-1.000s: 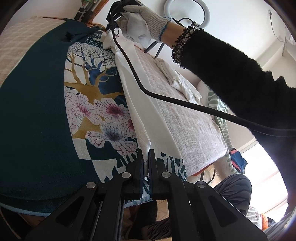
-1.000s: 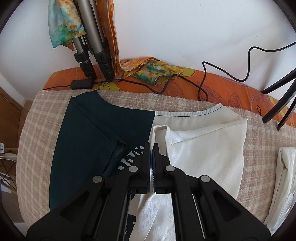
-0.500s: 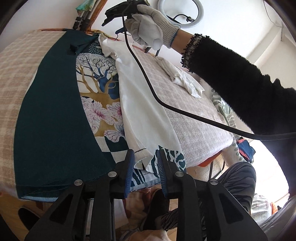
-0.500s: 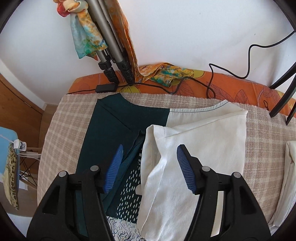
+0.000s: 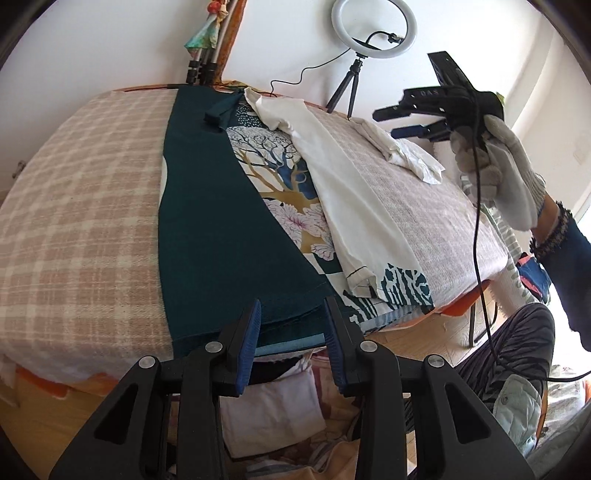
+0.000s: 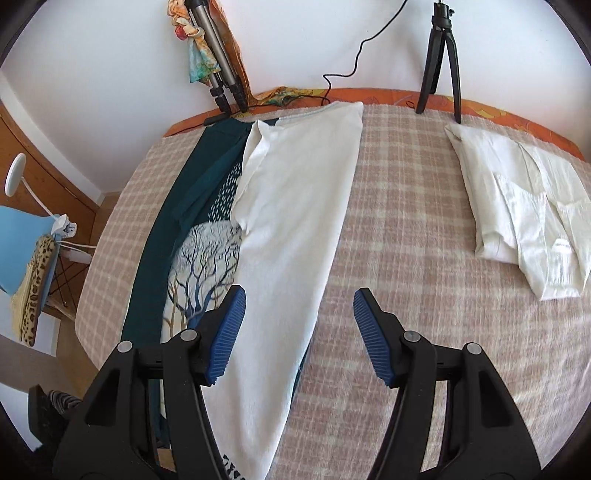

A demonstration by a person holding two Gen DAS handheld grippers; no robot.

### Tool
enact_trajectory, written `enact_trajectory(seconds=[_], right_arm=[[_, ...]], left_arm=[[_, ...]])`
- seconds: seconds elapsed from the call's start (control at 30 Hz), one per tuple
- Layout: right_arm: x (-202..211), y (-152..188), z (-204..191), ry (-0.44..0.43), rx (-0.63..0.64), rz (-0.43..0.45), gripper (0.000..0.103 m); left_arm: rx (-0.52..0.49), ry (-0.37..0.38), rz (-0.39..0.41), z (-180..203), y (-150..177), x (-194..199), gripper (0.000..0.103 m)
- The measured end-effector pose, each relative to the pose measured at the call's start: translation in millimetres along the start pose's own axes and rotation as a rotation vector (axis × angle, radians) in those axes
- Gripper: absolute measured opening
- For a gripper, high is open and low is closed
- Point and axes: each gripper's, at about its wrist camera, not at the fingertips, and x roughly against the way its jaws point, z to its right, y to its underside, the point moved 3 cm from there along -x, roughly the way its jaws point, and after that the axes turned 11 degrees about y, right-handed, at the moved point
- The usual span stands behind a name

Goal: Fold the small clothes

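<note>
A garment lies flat along the checked blanket: dark teal cloth [image 5: 214,221] on one side, a tree-and-flower print [image 5: 280,177] in the middle, and a white flap [image 5: 354,199] folded over its other side. It also shows in the right wrist view [image 6: 291,229]. My left gripper [image 5: 291,332] is open and empty, just off the garment's near hem. My right gripper [image 6: 299,328] is open and empty, raised above the white flap; it also shows in the left wrist view [image 5: 413,118], held by a gloved hand.
A folded white garment [image 6: 524,218] lies on the blanket [image 6: 406,221] to the right. A ring light on a small tripod [image 5: 373,33] and a larger tripod [image 6: 218,74] stand at the far edge by the wall. A black cable [image 5: 480,229] hangs from the right gripper.
Both grippers opened and let go of the white flap, which now lies folded over the garment. Both then drew back and up from the cloth.
</note>
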Motion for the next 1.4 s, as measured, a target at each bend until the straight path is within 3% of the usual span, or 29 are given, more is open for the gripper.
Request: enact_trajectory(seconds=[0.23,0.43,0.63,0.7,0.8,0.9,1.0,1.07,1.13,1.4], right_arm=[[-0.5,129.0,-12.4,-0.049,0.017,-0.129,0.054],[4.0,184.3,-31.3,-0.082,0.042,-0.144,0.050],[8.6,196.3,-50.3,0.007,0.174,-0.093,0.035],[9.5,199.3,-56.6,0.004,0.204,-0.095,0.025],[10.1,202.3,-62.9,0.014,0.237,-0.084,0.022],[9.4,202.0,-62.7,0.013,0.236,-0.079,0.012],[7.5,198.3,-58.7,-0.021,0.197,-0.087,0.010],[7.0,196.9,-55.1,-0.045,0.169,-0.094,0.008],[5.5,195.4,-50.5,-0.078,0.134,-0.098,0.007],[1.1,186.8,-27.8,-0.237,-0.064,-0.129,0.005]], left_arm=[[0.049,-0.059,-0.023,-33.6,-4.0,15.0,0.032],[0.152,-0.032,-0.046,-56.8,-4.8,13.6,0.032],[0.211,0.001,-0.043,-66.2,1.3,14.2,0.032],[0.210,0.003,-0.047,-64.9,1.2,13.8,0.032],[0.198,0.024,-0.061,-60.0,2.0,12.2,0.032],[0.179,0.031,-0.078,-54.5,1.0,7.5,0.032],[0.175,0.038,-0.083,-54.8,-2.4,4.6,0.028],[0.194,0.051,-0.084,-58.1,-3.0,3.7,0.011],[0.201,0.061,-0.084,-60.0,-2.3,3.5,0.006],[0.182,0.106,-0.061,-50.3,-10.2,9.8,0.003]])
